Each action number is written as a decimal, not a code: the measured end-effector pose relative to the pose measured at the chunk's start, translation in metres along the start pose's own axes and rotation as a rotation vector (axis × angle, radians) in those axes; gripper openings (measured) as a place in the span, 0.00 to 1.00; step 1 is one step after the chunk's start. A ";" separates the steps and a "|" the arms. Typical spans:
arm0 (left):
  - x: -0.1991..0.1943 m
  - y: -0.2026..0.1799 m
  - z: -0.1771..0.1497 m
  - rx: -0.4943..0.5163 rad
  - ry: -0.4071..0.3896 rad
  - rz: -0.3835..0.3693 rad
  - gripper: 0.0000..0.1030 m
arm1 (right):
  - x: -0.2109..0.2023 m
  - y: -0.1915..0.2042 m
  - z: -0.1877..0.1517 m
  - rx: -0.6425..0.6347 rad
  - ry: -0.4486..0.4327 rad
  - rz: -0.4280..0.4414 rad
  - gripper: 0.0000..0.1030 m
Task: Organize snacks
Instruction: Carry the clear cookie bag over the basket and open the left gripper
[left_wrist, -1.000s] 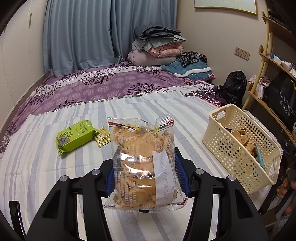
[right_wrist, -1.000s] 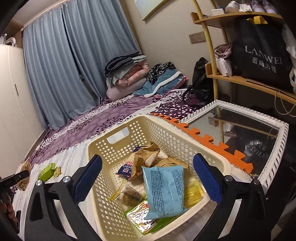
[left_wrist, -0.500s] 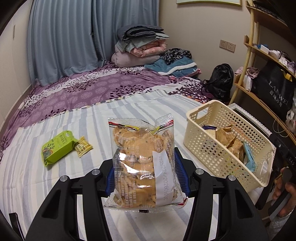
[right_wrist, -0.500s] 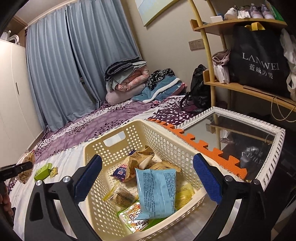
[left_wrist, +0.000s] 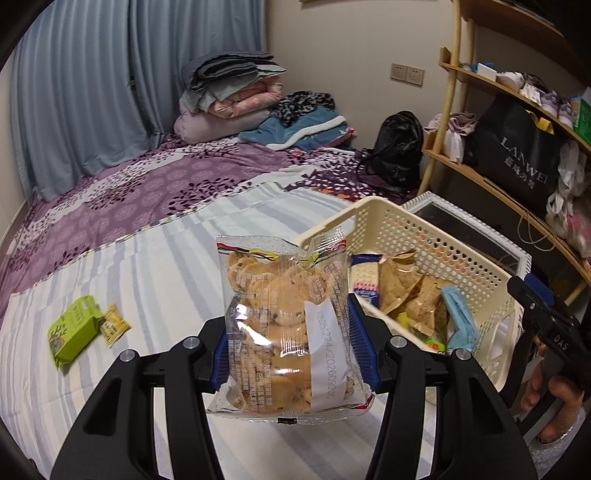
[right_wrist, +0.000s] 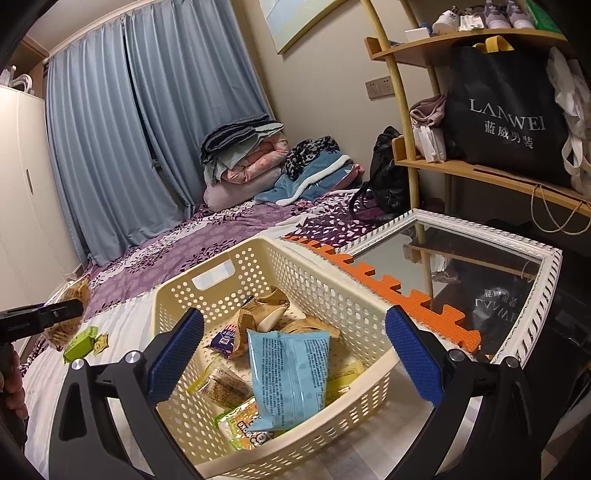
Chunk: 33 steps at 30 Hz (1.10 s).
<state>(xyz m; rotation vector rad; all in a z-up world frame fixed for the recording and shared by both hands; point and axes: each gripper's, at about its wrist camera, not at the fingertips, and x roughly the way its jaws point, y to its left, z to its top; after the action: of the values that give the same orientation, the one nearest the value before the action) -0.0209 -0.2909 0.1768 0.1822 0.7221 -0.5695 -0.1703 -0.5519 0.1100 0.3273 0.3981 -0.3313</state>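
Observation:
My left gripper (left_wrist: 291, 347) is shut on a clear bag of small cookies (left_wrist: 284, 325) and holds it upright above the striped bed sheet, just left of the cream perforated basket (left_wrist: 424, 236). The basket (right_wrist: 295, 266) holds several snack packs, among them a light blue pack (right_wrist: 288, 373). My right gripper (right_wrist: 295, 354) is open and empty, its pads spread over the basket's near end. A green snack box (left_wrist: 72, 326) and a small yellow packet (left_wrist: 114, 325) lie on the sheet at the left; both show small in the right wrist view (right_wrist: 83, 341).
A white-framed mirror (right_wrist: 480, 258) and orange foam mat (right_wrist: 388, 291) lie right of the basket. A wooden shelf with a black bag (right_wrist: 506, 122) stands at the right. Folded bedding (left_wrist: 236, 96) and a black backpack (left_wrist: 399, 147) sit by the far wall.
My left gripper has swung right with the cookie bag, so the basket is now close beside the bag. The right gripper stays open over the basket.

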 end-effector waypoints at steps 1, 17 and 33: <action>0.003 -0.005 0.004 0.009 0.000 -0.007 0.54 | -0.001 -0.001 0.000 -0.002 -0.004 -0.005 0.95; 0.039 -0.065 0.032 0.090 0.014 -0.115 0.54 | -0.004 -0.008 -0.005 -0.012 -0.010 -0.038 0.95; 0.058 -0.088 0.045 0.138 0.020 -0.153 0.54 | 0.002 -0.010 -0.004 -0.005 -0.001 -0.043 0.95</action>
<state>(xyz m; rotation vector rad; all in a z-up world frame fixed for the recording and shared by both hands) -0.0081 -0.4050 0.1740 0.2623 0.7204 -0.7646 -0.1738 -0.5594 0.1031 0.3143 0.4048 -0.3725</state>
